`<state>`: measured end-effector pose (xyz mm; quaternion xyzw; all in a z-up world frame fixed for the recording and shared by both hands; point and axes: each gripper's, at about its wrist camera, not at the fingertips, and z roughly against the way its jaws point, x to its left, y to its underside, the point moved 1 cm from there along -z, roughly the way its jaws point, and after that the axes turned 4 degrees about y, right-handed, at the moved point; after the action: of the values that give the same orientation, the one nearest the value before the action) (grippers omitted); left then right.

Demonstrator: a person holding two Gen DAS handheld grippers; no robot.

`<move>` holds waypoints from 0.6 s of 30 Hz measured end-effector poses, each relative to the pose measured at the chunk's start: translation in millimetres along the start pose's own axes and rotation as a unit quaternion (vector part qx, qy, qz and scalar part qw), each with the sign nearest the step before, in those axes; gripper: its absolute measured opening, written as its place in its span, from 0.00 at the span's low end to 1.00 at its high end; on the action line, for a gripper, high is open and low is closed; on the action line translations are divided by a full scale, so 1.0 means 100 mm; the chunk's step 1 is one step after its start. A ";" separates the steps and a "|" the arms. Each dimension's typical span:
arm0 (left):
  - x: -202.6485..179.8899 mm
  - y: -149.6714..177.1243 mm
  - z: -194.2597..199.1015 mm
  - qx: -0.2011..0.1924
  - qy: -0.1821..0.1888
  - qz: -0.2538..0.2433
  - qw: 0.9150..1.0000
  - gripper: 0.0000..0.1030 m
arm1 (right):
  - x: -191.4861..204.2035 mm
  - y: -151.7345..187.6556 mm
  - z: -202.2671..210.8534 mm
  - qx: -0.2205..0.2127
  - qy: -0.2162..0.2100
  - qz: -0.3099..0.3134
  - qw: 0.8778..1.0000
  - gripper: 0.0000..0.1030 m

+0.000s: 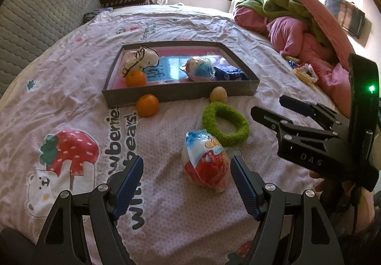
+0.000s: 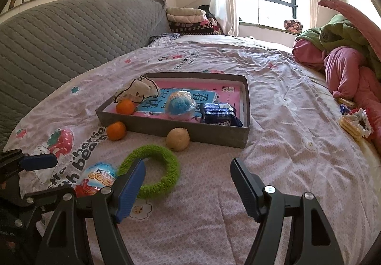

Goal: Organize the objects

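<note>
A grey shallow box lies on the bed with an orange, a white plush, a blue-white wrapped egg and a dark blue packet inside. Outside its front wall lie a second orange, a tan round fruit, a green fuzzy ring and a red-blue wrapped egg. My left gripper stands open, the egg just ahead between its fingers, untouched. My right gripper stands open over bare sheet beside the ring.
The bed sheet is pale pink with strawberry prints. A grey quilted headboard runs along the left. Pink and green bedding is piled at the right, with small snack packs beside it. Folded blankets sit by the window.
</note>
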<state>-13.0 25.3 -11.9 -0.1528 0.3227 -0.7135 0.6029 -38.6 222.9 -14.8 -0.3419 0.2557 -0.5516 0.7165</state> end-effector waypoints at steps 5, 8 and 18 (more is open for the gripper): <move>-0.02 0.02 -0.03 0.009 0.005 0.000 1.000 0.74 | -0.01 0.00 -0.01 0.003 0.001 -0.001 1.000 0.71; -0.03 0.03 -0.04 0.011 0.010 0.001 1.000 0.74 | -0.01 0.00 -0.01 0.002 0.000 -0.002 1.000 0.71; -0.08 0.05 -0.13 0.018 0.016 0.000 1.000 0.74 | -0.02 0.01 -0.02 0.003 -0.003 -0.001 1.000 0.71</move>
<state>-14.9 36.5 -23.1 -0.1302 0.3199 -0.7213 0.6004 -40.5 224.3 -16.7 -0.3417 0.2519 -0.5524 0.7174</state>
